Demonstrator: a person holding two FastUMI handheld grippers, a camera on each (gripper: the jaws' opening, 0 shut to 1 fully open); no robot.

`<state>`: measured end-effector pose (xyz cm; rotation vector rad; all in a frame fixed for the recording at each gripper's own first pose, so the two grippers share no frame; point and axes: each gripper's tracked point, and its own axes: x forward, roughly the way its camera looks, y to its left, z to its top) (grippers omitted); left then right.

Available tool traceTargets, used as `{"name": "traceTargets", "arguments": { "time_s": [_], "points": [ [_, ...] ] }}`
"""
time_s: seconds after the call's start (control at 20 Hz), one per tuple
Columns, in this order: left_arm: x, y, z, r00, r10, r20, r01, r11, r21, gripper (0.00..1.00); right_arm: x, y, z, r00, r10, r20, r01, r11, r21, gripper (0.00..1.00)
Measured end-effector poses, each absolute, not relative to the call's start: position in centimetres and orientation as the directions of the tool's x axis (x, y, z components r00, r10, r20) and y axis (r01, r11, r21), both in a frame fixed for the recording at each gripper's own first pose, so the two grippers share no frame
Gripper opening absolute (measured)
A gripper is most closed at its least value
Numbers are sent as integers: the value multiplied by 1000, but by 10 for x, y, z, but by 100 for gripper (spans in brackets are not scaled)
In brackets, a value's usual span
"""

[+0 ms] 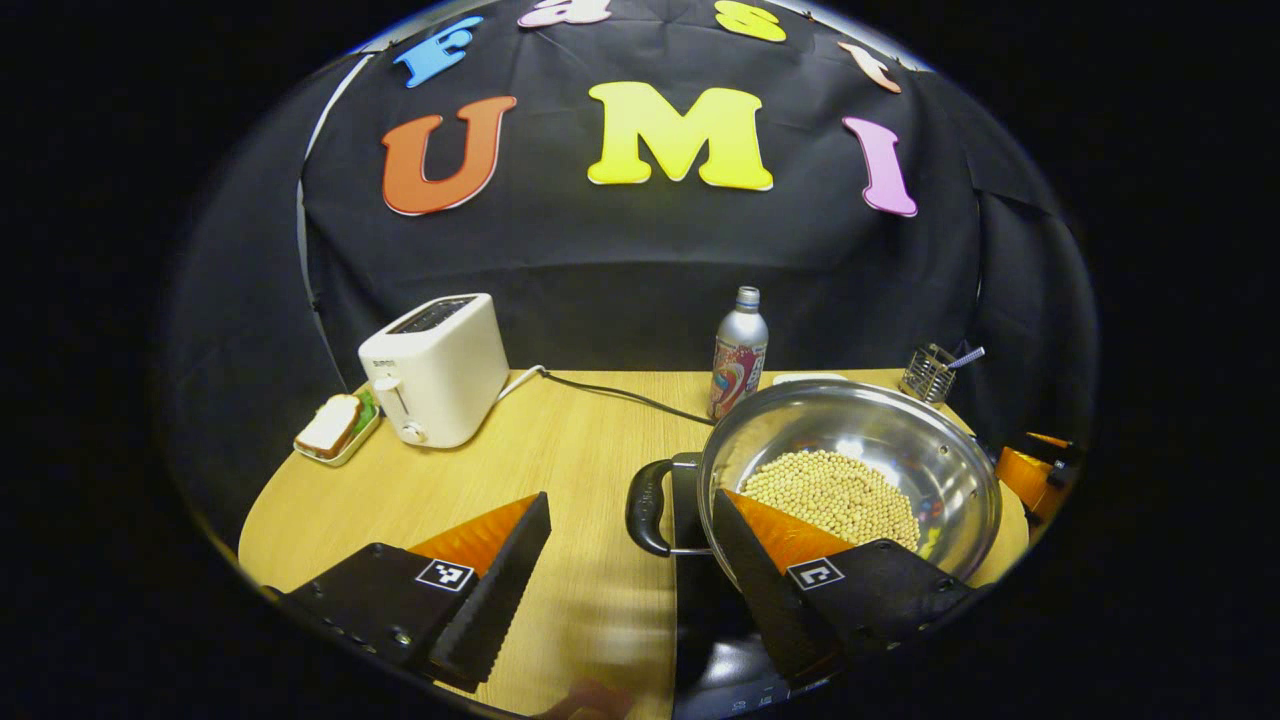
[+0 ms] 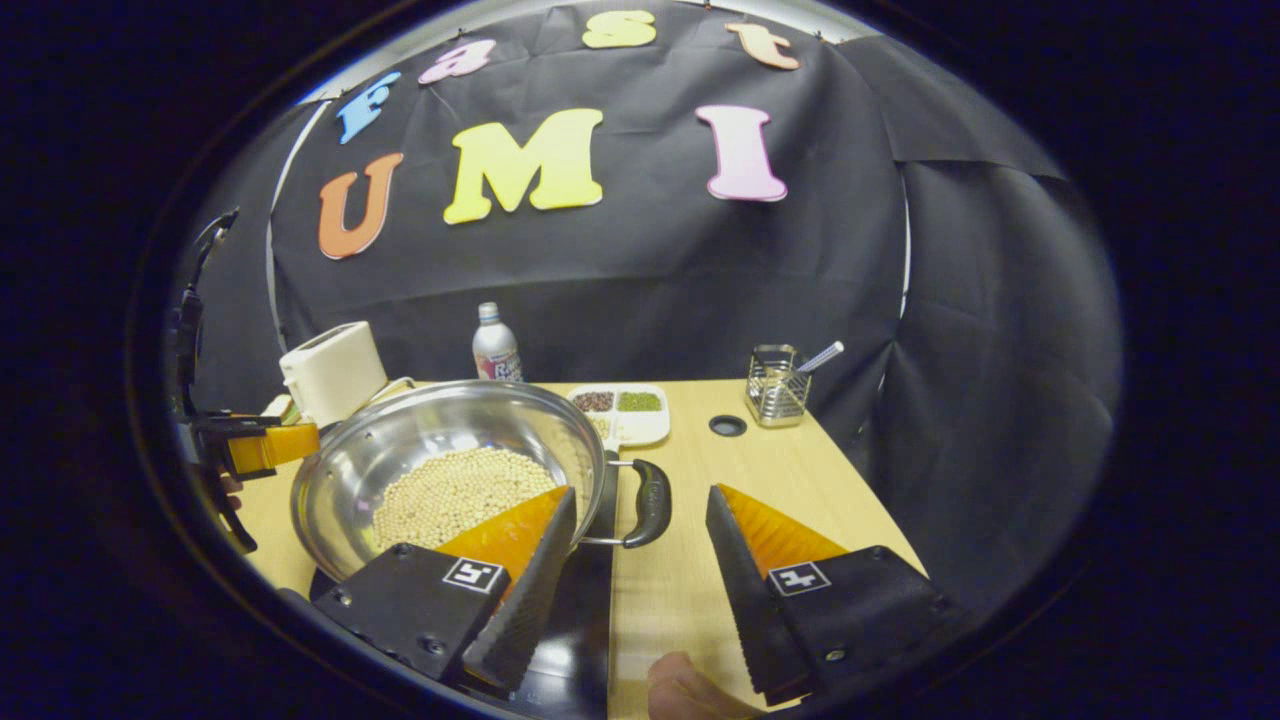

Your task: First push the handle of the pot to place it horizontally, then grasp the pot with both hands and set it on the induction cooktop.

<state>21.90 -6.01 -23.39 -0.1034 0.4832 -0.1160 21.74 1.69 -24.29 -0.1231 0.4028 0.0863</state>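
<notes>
The pot (image 1: pixel 850 470), steel and holding pale beans (image 1: pixel 835 495), sits on the dark induction cooktop (image 1: pixel 700 600) near the front of the tabletop (image 1: pixel 560 450); from the glossy black under its base I judge it is already resting there, though the contact itself is hidden. Its two black loop handles lie level, one (image 1: pixel 648 505) toward my left side, the other (image 2: pixel 650 500) toward my right. My left gripper (image 1: pixel 630 590) is wide open, straddling the near handle and gripping nothing. My right gripper (image 2: pixel 640 575) is equally open around the other handle, also empty. If the pot is down, the thing to do well is draw both hands straight back without catching a loop, so it doesn't skid off centre. Behind stand a toaster (image 1: pixel 435 370), a bottle (image 1: pixel 738 355) and a utensil rack (image 2: pixel 775 388).
</notes>
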Motion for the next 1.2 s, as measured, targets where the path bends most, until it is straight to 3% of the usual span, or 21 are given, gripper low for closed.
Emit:
{"name": "traceTargets", "arguments": {
  "time_s": [0.3, 0.45, 0.65, 0.7, 1.2],
  "points": [
    [161, -41, -191, 942, -61, -331, 43, 997, -62, 97, 161, 11, -207, 951, 51, -305, -87, 991, -104, 85],
    [128, -44, -163, 964, -66, -257, 52, 997, -61, 97, 130, 5, -188, 966, 36, -258, -67, 991, -113, 82],
    [81, -42, -130, 983, -65, -170, 55, 996, -67, 97, 83, 5, -152, 989, 46, -138, -62, 991, -115, 84],
    [67, -46, -118, 987, -65, -146, 54, 995, -79, 97, 70, 7, -137, 993, 56, -108, -69, 991, -119, 100],
    [-25, -9, -45, 998, -59, 17, 61, 989, -132, 96, -35, -9, -46, 996, 40, 84, -33, 996, -82, 100]
  ]
}}
